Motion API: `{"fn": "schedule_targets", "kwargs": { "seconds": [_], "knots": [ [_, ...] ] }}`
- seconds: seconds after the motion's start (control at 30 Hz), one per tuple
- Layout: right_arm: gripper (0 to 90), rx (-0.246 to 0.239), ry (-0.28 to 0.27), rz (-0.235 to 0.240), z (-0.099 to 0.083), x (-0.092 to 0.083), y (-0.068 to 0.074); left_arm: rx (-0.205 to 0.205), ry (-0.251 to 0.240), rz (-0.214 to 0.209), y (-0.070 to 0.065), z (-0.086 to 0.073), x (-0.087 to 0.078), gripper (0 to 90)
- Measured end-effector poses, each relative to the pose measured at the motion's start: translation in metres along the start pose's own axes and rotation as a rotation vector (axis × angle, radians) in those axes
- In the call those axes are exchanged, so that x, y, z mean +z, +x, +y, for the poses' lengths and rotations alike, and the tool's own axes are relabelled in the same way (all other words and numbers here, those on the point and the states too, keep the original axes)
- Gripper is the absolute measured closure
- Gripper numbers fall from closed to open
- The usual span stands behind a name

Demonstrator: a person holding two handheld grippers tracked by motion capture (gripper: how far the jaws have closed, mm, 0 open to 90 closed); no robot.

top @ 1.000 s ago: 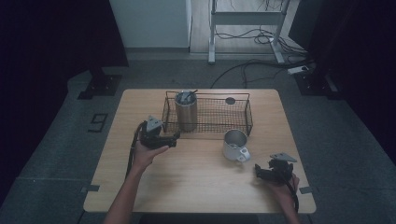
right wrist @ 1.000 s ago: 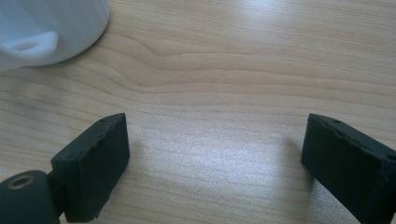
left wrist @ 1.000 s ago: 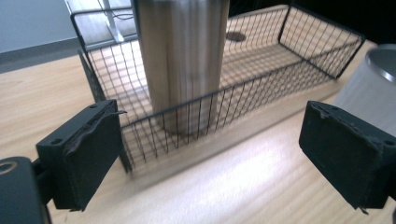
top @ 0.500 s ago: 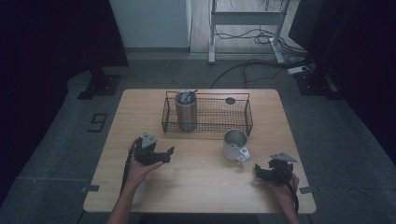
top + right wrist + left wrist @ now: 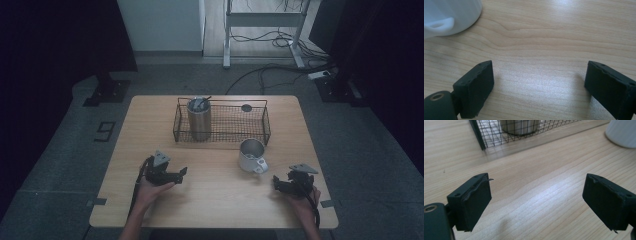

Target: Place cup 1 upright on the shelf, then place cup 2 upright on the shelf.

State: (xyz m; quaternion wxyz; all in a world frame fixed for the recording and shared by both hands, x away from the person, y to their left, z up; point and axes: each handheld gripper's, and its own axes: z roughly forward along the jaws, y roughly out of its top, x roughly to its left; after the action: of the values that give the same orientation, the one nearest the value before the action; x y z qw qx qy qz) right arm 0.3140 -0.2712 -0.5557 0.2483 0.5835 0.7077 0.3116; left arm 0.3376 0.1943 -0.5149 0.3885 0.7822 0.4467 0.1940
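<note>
Grippers rest low over my near edge of the table [image 5: 215,210], left gripper [image 5: 181,172] and right gripper [image 5: 276,182] both spread and empty, jaws lately narrowing, seemingly parked; beyond stands the white mug [image 5: 251,155], then the steel tumbler [image 5: 199,119] upright in the wire basket [image 5: 260,131]; no readable labels.

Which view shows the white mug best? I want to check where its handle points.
The high view: the whole white mug stands upright before the wire basket, handle toward the person's side. The right gripper view shows its lower wall and handle; the left gripper view catches a corner of its base.
</note>
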Motion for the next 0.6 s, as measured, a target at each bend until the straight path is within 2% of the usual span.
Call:
{"fn": "schedule_targets", "kwargs": {
  "seconds": [0.37,0.43,0.5,0.6],
  "knots": [
    [9.9,-0.001,-0.002,0.002,0.0001,-0.0001,0.0001,-0.008,-0.001,0.009,0.001,-0.0044,-0.001,9.2],
    [14.8,-0.001,-0.016,-0.003,-0.0005,-0.0016,0.0003,-0.008,-0.015,0.005,-0.0001,-0.0043,-0.0024,9.2],
    [14.8,0.006,-0.034,-0.023,-0.001,-0.0028,0.0,-0.005,-0.026,0.003,-0.0016,-0.0029,-0.0039,10.2],
    [15.1,0.022,-0.047,-0.017,-0.001,-0.0058,-0.001,-0.005,-0.033,-0.001,-0.0025,-0.0015,-0.0052,10.2]
  ]
}}
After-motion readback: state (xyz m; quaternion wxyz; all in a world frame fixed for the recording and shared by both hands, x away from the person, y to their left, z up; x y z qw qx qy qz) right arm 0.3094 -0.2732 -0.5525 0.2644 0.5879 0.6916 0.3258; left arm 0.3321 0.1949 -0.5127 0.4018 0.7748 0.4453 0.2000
